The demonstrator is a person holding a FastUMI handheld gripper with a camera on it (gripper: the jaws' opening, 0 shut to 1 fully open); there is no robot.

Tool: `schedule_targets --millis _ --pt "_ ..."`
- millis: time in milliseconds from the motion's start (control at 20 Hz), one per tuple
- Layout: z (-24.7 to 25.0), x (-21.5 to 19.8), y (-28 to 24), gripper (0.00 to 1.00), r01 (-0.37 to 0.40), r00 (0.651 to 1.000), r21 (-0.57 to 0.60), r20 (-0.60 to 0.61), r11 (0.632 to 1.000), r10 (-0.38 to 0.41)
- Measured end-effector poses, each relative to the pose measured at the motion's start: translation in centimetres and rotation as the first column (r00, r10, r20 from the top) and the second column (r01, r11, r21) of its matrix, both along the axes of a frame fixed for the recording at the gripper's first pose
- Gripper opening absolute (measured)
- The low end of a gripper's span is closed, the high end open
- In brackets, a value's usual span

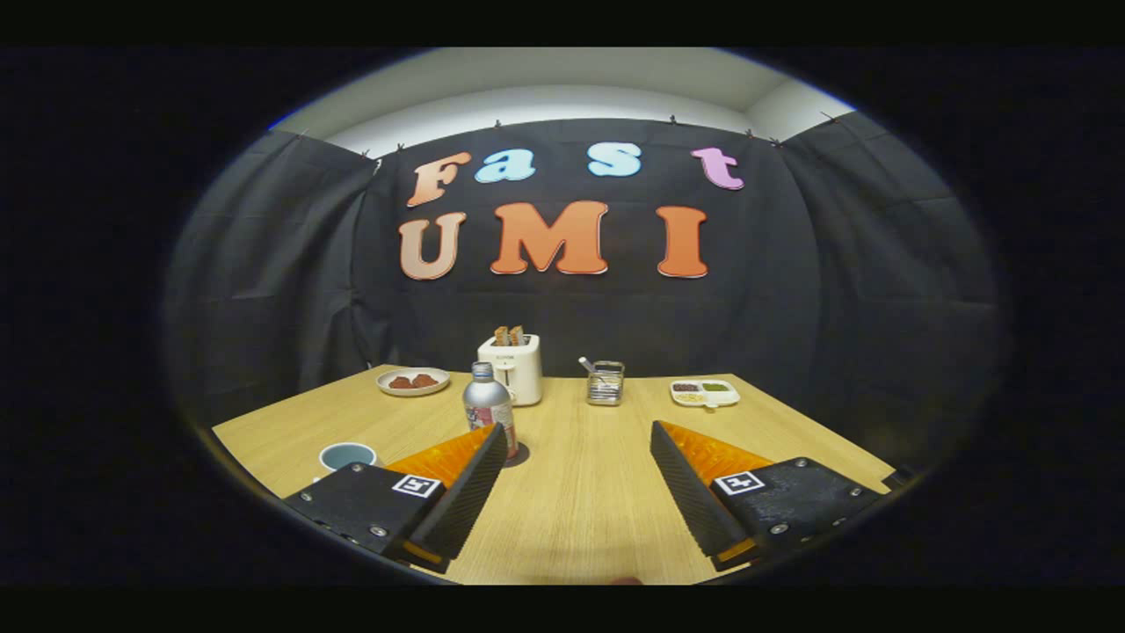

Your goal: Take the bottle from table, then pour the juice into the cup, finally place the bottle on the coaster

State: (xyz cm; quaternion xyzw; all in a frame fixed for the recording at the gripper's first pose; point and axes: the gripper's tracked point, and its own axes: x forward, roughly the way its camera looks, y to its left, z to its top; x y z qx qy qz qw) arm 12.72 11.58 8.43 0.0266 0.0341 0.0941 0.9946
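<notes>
A silver bottle (489,407) with a coloured label stands upright on a dark round coaster (518,454), just beyond the tip of my left finger (466,479). Left of that finger, a grey-blue cup (346,455) sits on the wooden table (571,492); the finger's body hides part of it. My gripper (578,432) is open, its two black-and-orange fingers spread wide with nothing between them. The bottle is ahead and slightly left of the gap, apart from both fingers.
At the back of the table stand a white toaster (514,369) with toast in it, a plate (413,381) with brown pieces on the left, a small metal holder (605,382), and a white divided dish (705,392) on the right.
</notes>
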Motion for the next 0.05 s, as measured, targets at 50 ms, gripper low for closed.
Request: schedule_targets --millis 50 --pt "-0.04 -0.35 -0.44 0.97 0.008 1.0 0.0 0.006 1.0 -0.008"
